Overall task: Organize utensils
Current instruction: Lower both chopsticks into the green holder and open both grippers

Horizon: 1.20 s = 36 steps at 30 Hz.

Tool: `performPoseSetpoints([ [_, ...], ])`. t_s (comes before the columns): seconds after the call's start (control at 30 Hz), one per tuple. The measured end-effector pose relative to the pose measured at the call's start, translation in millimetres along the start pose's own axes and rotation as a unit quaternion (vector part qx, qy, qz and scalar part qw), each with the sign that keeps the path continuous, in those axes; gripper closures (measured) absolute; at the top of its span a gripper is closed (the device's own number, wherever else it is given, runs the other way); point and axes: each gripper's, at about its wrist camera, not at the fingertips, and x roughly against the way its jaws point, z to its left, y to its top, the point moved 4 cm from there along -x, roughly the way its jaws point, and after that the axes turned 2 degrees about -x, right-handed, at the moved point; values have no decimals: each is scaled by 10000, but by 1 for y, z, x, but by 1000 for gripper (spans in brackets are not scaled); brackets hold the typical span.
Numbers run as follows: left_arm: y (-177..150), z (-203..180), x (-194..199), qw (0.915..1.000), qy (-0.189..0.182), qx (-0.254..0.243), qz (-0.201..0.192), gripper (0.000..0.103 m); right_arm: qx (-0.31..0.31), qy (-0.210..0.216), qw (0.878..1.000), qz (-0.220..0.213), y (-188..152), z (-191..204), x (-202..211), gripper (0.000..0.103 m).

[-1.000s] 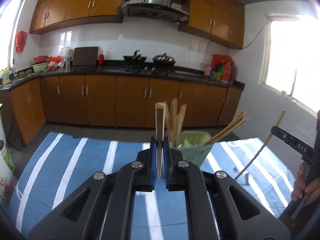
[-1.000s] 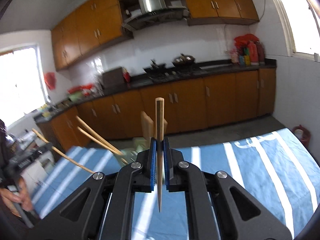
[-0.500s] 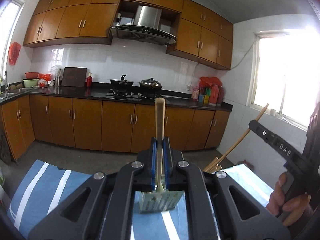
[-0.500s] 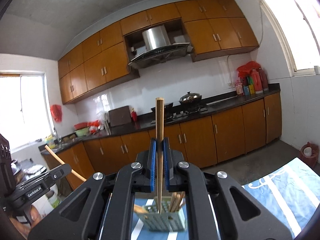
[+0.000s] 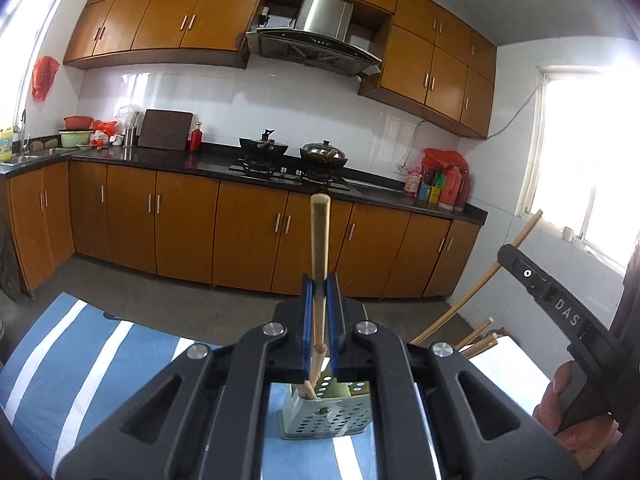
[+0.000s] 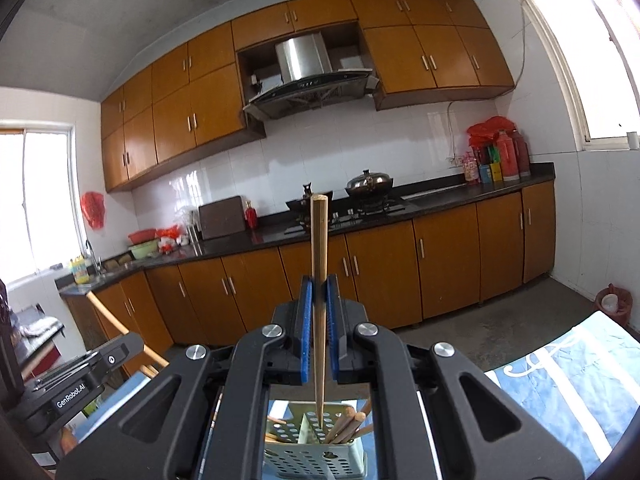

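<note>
Two wrist views in a kitchen with orange-brown cabinets, above a desk point(image 5: 100, 360) covered in a blue and white striped cloth. The left hand-held gripper point(image 5: 319, 320) has its blue pads clamped together on a single wooden chopstick point(image 5: 320, 248), which stands upright between them, its blunt end up. The right hand-held gripper point(image 6: 319, 320) is likewise clamped on another chopstick point(image 6: 319, 280), held upright with its thin tip pointing down into a pale green perforated holder point(image 6: 316, 456). That holder sits on the desk directly below both grippers and already contains several wooden chopsticks point(image 6: 348, 426) leaning against its inner walls. In the left view the same holder point(image 5: 324, 420) appears under the jaws. At that view's right edge, a person's hand point(image 5: 576, 420) grips the handle of the right tool
</note>
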Motion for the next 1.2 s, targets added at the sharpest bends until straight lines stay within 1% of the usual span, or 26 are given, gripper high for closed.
performPoseSetpoints([
  [0.23,-10,1,-15,9999,-21,-10,160,95,9,-4,9996,275,-16,0,-14,95],
  [0.5,-11,-1,-15,9998,-92,-41,179,95,21,1,9989,476,-22,-2,-16,95],
  [0.57,-11,1,-16,9997,-109,-36,199,95,5,24,9986,531,-23,-2,-16,94],
  [0.6,-11,1,-15,9997,-114,-26,215,95,-2,36,9984,559,-23,-2,-16,90],
  [0.63,-12,1,-15,9997,-117,-1,223,95,-16,47,9983,578,-21,-3,-14,74],
  [0.67,-12,3,-13,9997,-113,51,210,94,-29,38,9985,551,-20,-4,-12,55],
  [0.7,-11,4,-12,9997,-129,79,200,92,-40,14,9989,463,-17,-5,-7,51],
  [0.77,-9,5,-10,9997,-122,109,176,91,-23,27,9994,353,-12,-6,0,50],
  [0.9,-5,8,-4,9998,-88,118,122,89,-57,21,9996,287,-5,-11,8,50],
  [0.97,-3,8,2,9999,-67,132,82,86,-61,1,9997,256,-3,-14,12,48],
  [1.03,-2,10,8,9999,-56,147,58,82,-49,-15,9997,247,-2,-15,17,47],
  [1.1,-2,12,16,9999,-18,143,31,76,-13,-33,9997,250,-4,-17,23,45],
  [1.13,-3,13,20,9999,2,136,28,75,5,-49,9997,254,-5,-18,25,42],
  [1.2,-6,17,30,9999,40,138,36,66,35,-84,9996,276,-8,-20,32,38],
])
